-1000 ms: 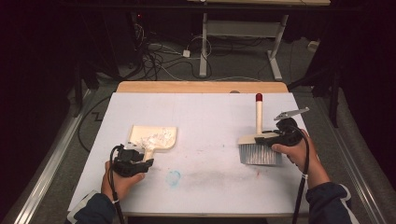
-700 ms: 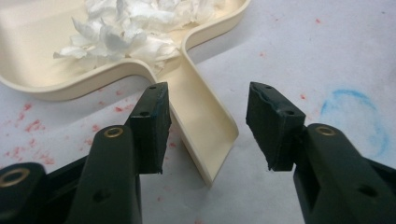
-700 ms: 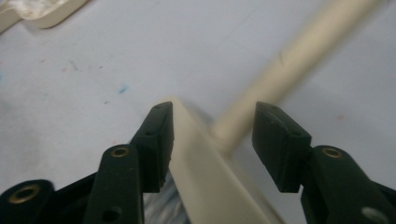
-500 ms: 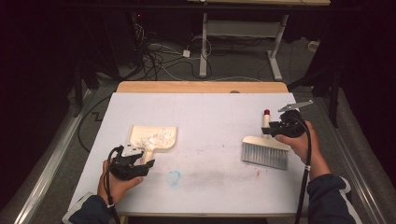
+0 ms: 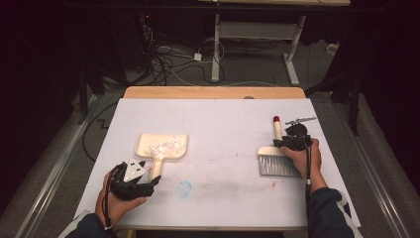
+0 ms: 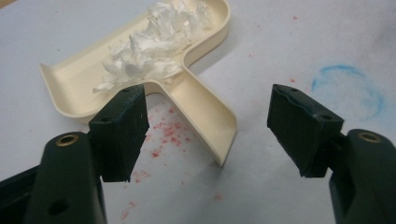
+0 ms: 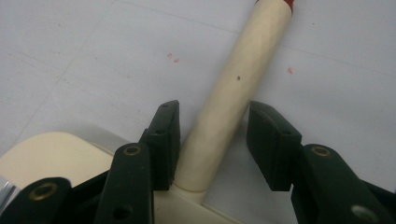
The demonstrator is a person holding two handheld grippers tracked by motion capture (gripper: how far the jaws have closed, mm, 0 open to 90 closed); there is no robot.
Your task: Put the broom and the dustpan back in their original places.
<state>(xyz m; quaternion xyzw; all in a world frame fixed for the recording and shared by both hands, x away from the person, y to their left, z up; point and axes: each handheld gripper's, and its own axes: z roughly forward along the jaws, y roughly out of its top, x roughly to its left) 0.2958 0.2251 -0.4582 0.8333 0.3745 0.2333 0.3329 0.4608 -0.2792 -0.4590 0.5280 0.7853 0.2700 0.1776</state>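
Your left gripper (image 5: 132, 179) has just been opening, and its jaws now stand apart with nothing between them. That leaves the dustpan (image 5: 162, 147) flat on the table (image 5: 218, 114), paper scraps (image 6: 154, 39) inside. Your right gripper (image 5: 291, 144) has just been closing around the brush (image 5: 277, 157) handle, though a gap shows on one side, so you don't yet grip it.

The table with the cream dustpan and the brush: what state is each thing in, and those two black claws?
Cream plastic dustpan: lying flat, holding white paper shreds, handle free.
Cream hand brush with red-tipped handle: lying on the table, handle between the right jaws.
Left gripper: open, jaws just widened, nothing between them.
Right gripper: jaws closing around the brush handle, a gap on one side.
White table cover: stained blue and pink.
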